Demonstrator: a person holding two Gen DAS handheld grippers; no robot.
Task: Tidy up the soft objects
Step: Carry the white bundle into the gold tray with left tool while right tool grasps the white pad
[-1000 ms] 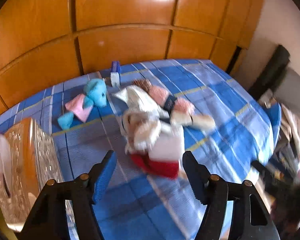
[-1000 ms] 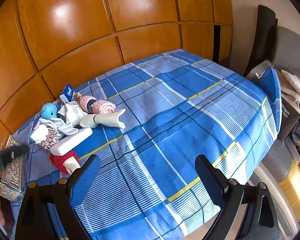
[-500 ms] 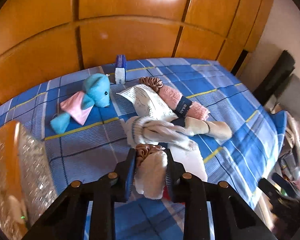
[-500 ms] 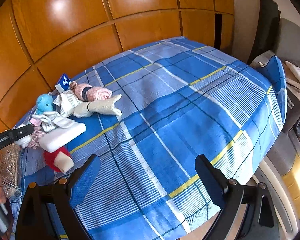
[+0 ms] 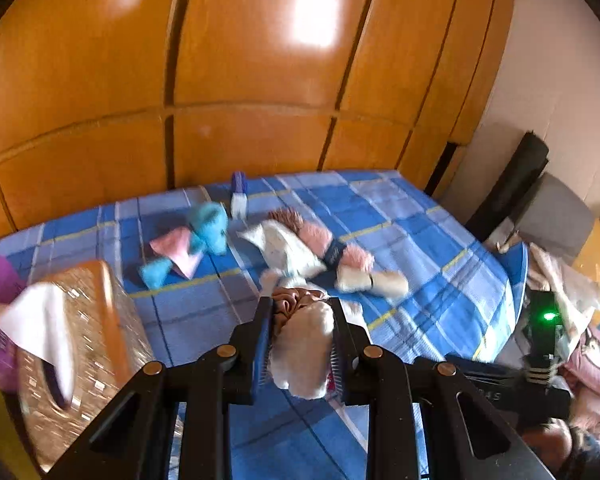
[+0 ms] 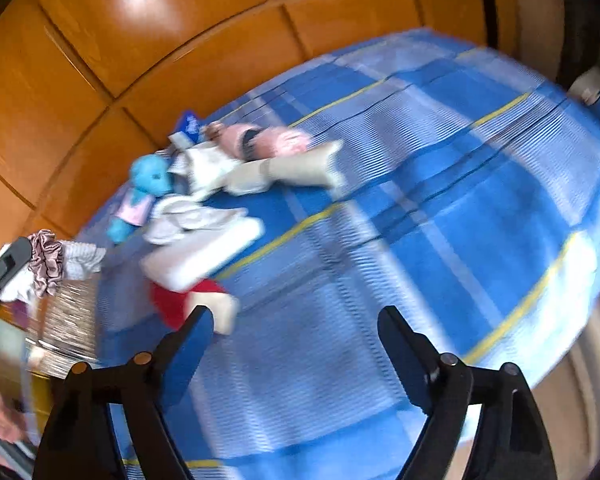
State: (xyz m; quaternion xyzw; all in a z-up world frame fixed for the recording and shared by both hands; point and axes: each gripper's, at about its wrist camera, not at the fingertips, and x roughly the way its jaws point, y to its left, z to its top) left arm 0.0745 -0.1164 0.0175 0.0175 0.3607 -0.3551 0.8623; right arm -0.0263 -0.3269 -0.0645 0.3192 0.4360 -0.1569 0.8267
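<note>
My left gripper [image 5: 300, 308] is shut on a white fluffy bundle with a mauve satin scrunchie [image 5: 300, 344] and holds it above the bed; the bundle also shows at the left edge of the right wrist view [image 6: 46, 264]. Soft things lie on the blue plaid bed [image 6: 460, 184]: a blue plush toy [image 6: 150, 178], a pink rolled towel [image 6: 268, 140], a beige sock [image 6: 300, 166], a white pad [image 6: 204, 252] and a red and cream item [image 6: 188, 304]. My right gripper [image 6: 296, 324] is open and empty above the bed, just right of the red item.
A gold glittery tissue box [image 5: 80, 328] with a white tissue stands at the left. A small blue and white carton [image 5: 239, 194] sits by the orange wooden wall [image 5: 220, 60]. Clutter and a grey seat [image 5: 556, 216] lie beyond the bed's right edge.
My left gripper closed on the white bundle with the scrunchie and lifted it up off the pile. My right gripper swung left toward the pile; its view is blurred.
</note>
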